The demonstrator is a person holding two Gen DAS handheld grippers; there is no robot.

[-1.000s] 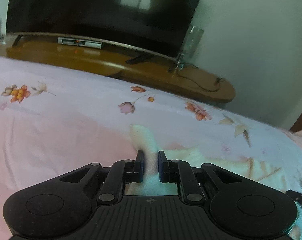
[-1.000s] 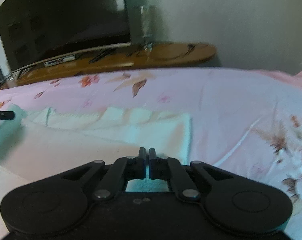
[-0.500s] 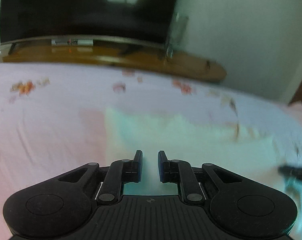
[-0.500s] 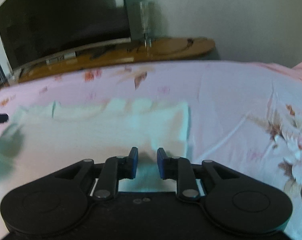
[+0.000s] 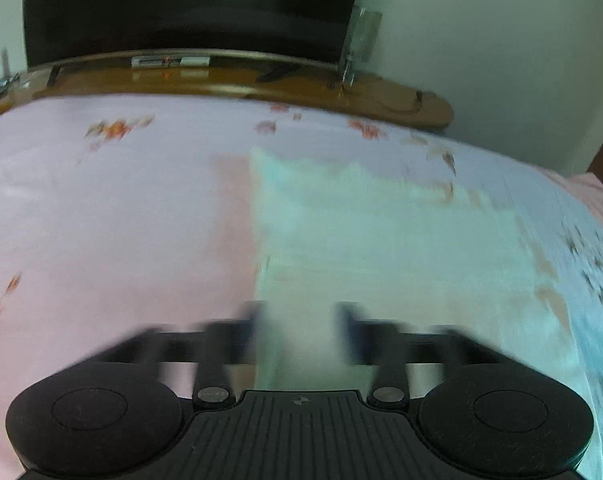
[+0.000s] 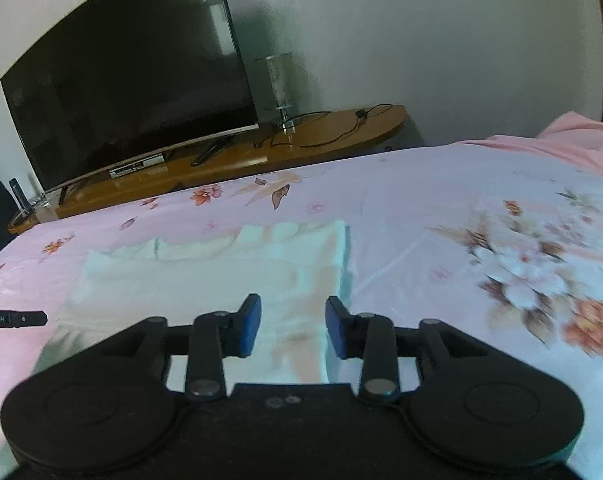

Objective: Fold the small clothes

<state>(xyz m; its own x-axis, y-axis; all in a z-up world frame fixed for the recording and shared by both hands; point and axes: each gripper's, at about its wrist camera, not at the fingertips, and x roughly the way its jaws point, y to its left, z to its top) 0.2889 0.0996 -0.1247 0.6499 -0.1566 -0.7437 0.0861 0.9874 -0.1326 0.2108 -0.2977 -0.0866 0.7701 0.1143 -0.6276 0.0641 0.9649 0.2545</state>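
Note:
A pale cream garment [image 6: 221, 272] lies folded flat on the pink floral bedsheet [image 6: 441, 208]. In the left wrist view the same garment [image 5: 381, 240] shows blurred, its left edge running down the middle. My left gripper [image 5: 301, 332] hangs above the garment's near left edge, jaws opening, blurred, with nothing pinched between them. My right gripper [image 6: 292, 326] stands over the garment's near right corner, jaws opening, its blue pads [image 6: 250, 326] apart and free of the cloth. A thin black tip of the left tool [image 6: 17, 319] pokes in at the far left.
A wooden TV bench [image 6: 321, 140] runs along the bed's far side, carrying a large dark television [image 6: 129, 80], a glass lamp [image 6: 279, 80] and a cable. A white wall stands behind. The sheet [image 5: 101, 220] spreads wide to the left of the garment.
Both grippers were shut on the garment's edge a second ago; both have let go, spread their jaws and pulled back and up. The garment now lies flat in a folded rectangle.

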